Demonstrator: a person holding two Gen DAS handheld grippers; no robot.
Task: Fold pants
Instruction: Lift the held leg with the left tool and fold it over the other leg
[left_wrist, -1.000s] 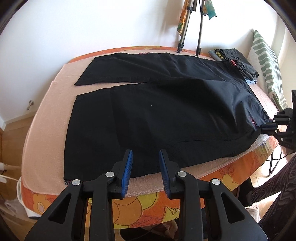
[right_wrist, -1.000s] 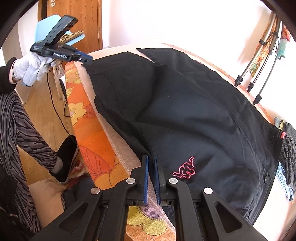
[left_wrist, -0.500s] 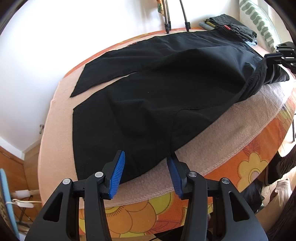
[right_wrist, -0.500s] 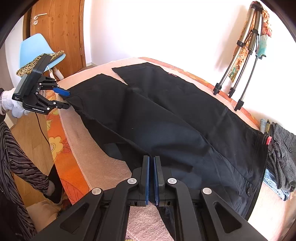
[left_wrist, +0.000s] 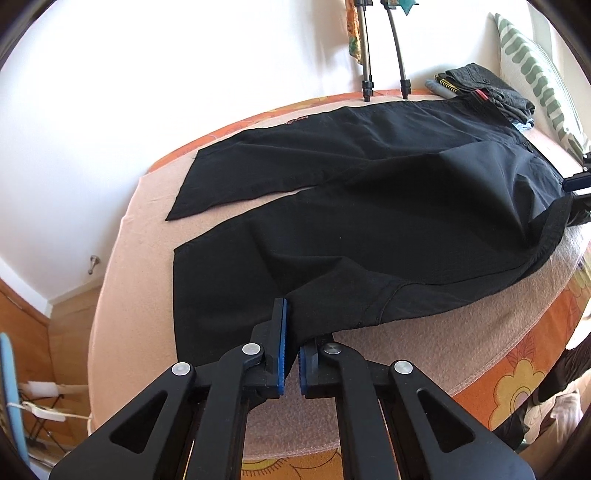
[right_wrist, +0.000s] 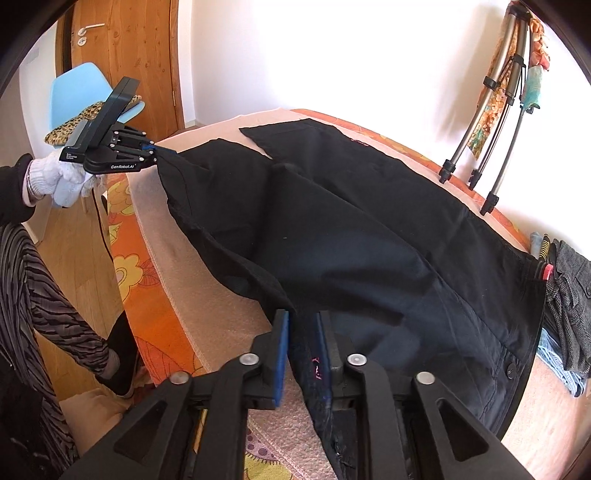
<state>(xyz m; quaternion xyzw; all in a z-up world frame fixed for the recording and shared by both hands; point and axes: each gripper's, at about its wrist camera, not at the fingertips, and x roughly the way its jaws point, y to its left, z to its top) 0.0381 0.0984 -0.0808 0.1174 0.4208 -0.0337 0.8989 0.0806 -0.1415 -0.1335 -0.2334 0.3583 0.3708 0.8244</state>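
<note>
From the left wrist view, the left claw (left_wrist: 291, 354) sits at 6 o'clock with its blue-padded fingers (left_wrist: 280, 350) pinched nearly together on the near hem edge of the black fabric pants (left_wrist: 369, 221), lifting that edge off the peach-coloured blanket (left_wrist: 140, 258) that covers the bed. The pants spread from the centre toward 2 o'clock, one leg flat toward 11 o'clock, the nearer leg raised into a ridge. At 3 o'clock the tip of the right claw (left_wrist: 576, 182) shows at the frame edge against the waistband. A folded pile of grey clothes (left_wrist: 487, 88) lies at 1 o'clock, beside a green-striped white pillow (left_wrist: 535, 74), with metal tripod legs (left_wrist: 384, 55) at 12 o'clock. From the right wrist view, the right claw (right_wrist: 304, 354) at 6 o'clock has its fingers slightly apart with a bunched fold of waistband gripped between them, pink stitching visible there. The pants (right_wrist: 369, 240) stretch toward 10 o'clock, where the left claw (right_wrist: 153, 155), held in a white-gloved hand (right_wrist: 62, 181), clamps the leg end. A light blue chair (right_wrist: 81, 88) stands at 10 o'clock before a wooden door (right_wrist: 129, 55).
</note>
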